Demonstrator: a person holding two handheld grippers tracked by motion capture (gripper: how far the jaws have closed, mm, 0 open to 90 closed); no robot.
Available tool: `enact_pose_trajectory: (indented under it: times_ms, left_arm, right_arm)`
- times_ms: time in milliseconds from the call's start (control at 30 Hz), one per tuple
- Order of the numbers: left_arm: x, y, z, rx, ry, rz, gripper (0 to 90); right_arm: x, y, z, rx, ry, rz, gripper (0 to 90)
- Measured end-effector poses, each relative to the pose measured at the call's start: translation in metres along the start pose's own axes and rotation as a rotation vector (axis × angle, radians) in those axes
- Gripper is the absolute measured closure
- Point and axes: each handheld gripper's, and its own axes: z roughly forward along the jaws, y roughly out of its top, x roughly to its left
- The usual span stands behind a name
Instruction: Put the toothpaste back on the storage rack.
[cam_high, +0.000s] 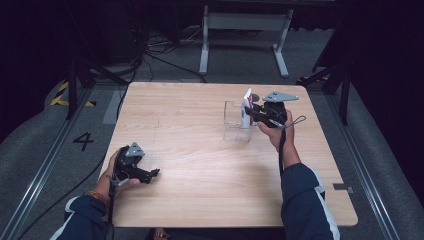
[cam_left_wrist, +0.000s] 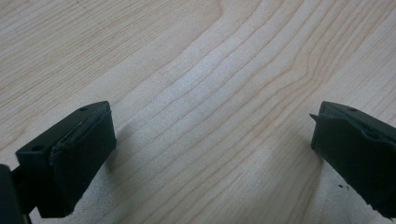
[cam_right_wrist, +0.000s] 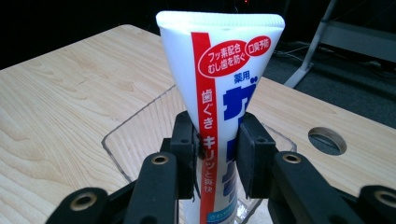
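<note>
Right tongs (cam_right_wrist: 217, 140) clamp upright white toothpaste tube (cam_right_wrist: 219, 70) above clear plastic box (cam_high: 235, 122), likely lowering next; left tongs (cam_high: 150, 173) gape idle.

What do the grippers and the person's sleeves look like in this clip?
Both are black two-jaw tools. The left gripper and right gripper each carry a grey three-cornered plate on top and trail a dark cable. Up close, the jaws end in blocky black pads, and the right one's linkage arms have round brass-coloured rivets. The sleeves are dark navy with white stripes.
</note>
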Motion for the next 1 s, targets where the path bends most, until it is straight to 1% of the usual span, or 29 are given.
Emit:
enact_pose_trajectory:
  times_ms: [467,533,600,767,833,1000]
  left_arm:
    - [0.0,0.0,0.0,0.0,0.0,0.0,0.2]
    - [0.0,0.0,0.0,-0.001,-0.006,-0.005,0.2]
    - [0.0,0.0,0.0,0.0,-0.005,-0.005,0.2]
    - [0.0,0.0,0.0,0.0,-0.004,-0.003,0.2]
    - [0.0,0.0,0.0,0.0,-0.004,-0.003,0.2]
    - [0.0,0.0,0.0,0.001,-0.004,-0.003,0.2]
  right_arm:
    - [0.002,-0.013,0.006,0.033,0.015,-0.013,71.4]
    - [0.002,-0.016,0.006,0.037,0.017,-0.01,71.3]
    - [0.002,-0.018,0.007,0.044,0.017,-0.012,71.2]
    - [0.002,-0.023,0.007,0.059,0.019,0.003,70.9]
    - [0.002,-0.024,0.007,0.069,0.019,-0.008,70.9]
    - [0.002,-0.024,0.008,0.087,0.016,-0.009,70.7]
